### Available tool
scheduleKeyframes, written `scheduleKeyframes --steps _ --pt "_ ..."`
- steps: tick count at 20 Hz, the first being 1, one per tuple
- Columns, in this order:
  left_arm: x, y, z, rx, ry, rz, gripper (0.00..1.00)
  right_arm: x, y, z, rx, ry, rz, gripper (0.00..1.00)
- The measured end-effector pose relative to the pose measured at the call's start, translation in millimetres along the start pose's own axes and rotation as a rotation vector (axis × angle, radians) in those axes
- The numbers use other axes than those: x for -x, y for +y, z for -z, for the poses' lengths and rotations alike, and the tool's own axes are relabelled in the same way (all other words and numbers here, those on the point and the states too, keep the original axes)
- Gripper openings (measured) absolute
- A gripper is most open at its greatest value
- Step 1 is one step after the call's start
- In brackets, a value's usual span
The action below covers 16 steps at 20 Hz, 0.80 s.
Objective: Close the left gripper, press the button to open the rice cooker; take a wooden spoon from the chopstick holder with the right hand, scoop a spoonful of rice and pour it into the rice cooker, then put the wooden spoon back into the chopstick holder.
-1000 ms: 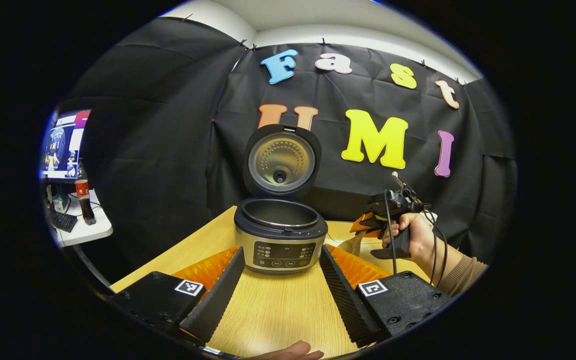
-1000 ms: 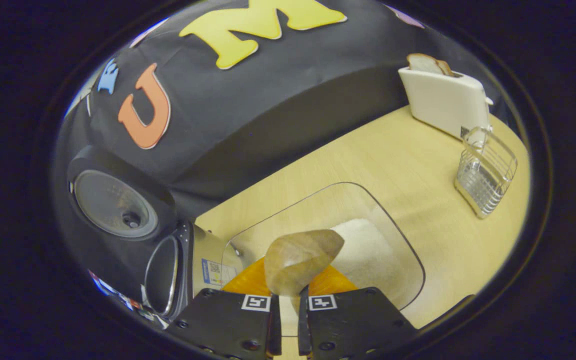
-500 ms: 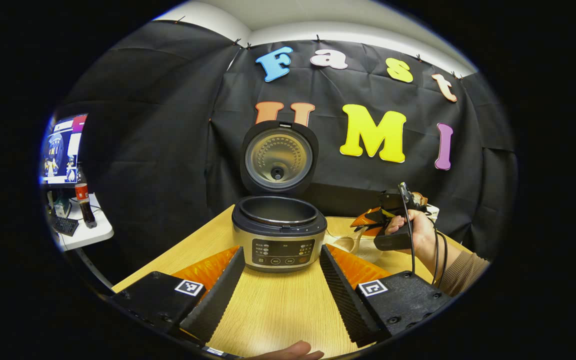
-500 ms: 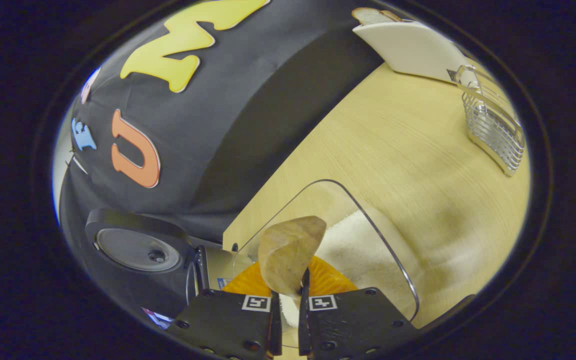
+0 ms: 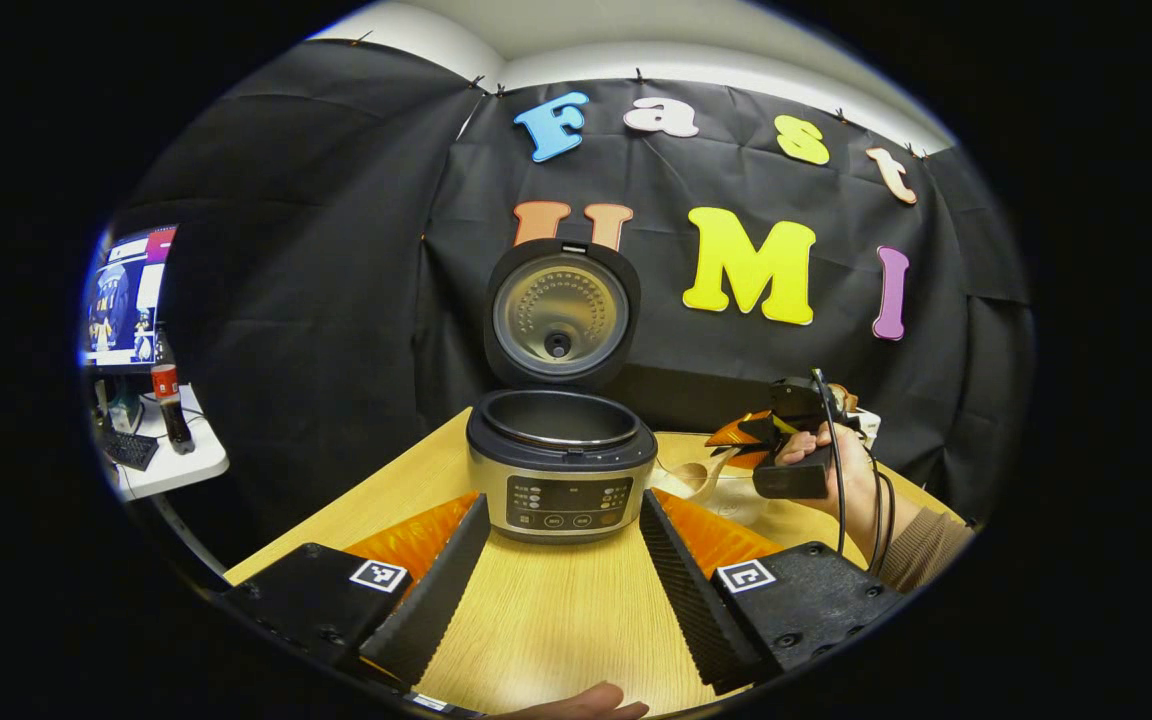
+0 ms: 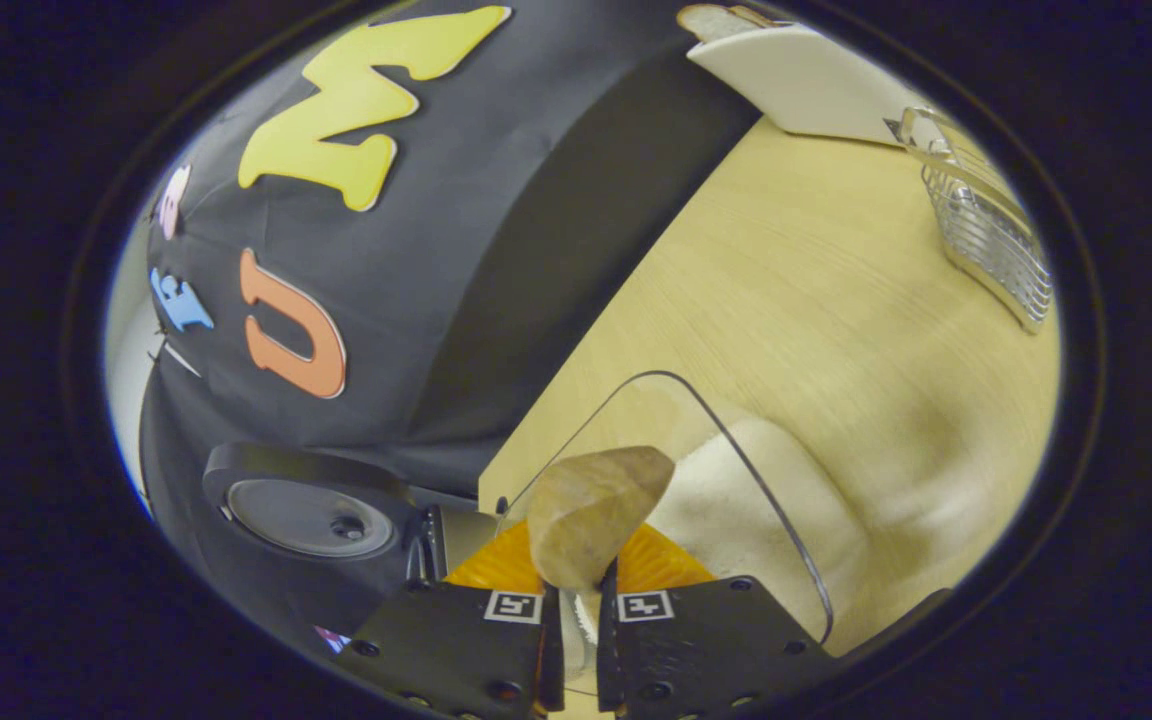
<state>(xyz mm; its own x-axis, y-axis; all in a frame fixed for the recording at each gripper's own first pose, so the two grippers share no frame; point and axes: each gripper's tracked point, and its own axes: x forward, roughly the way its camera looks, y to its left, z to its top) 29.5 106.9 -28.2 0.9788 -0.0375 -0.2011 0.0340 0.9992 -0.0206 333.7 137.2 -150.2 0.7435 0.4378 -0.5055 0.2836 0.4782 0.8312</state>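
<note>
The right gripper (image 6: 576,620) has dipped lower since a second ago, clenched on the wooden spoon (image 6: 591,510) over the rice container (image 6: 736,520). The left gripper (image 5: 564,570) hangs released at the frame's bottom. One rice cooker (image 5: 561,475) stands open mid-frame on the pale tabletop (image 5: 556,620); one chopstick holder (image 6: 991,240), perhaps wire, sits upper right.

Your right claw (image 6: 576,640) hides the wooden spoon (image 6: 591,510) handle; only the bowl shows. Rice cooker (image 6: 376,540) body is cut off behind that claw. Chopstick holder (image 6: 991,225) is blurred at the surface's far edge, contents unreadable.
</note>
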Motion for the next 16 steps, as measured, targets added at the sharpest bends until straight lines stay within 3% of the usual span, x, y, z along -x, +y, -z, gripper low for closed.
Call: scheduleKeyframes --steps 16 --pt "-1.5 13.2 2.4 0.003 0.016 -0.027 0.96 46.4 14.9 -44.4 -0.223 -0.147 -0.131 0.13"
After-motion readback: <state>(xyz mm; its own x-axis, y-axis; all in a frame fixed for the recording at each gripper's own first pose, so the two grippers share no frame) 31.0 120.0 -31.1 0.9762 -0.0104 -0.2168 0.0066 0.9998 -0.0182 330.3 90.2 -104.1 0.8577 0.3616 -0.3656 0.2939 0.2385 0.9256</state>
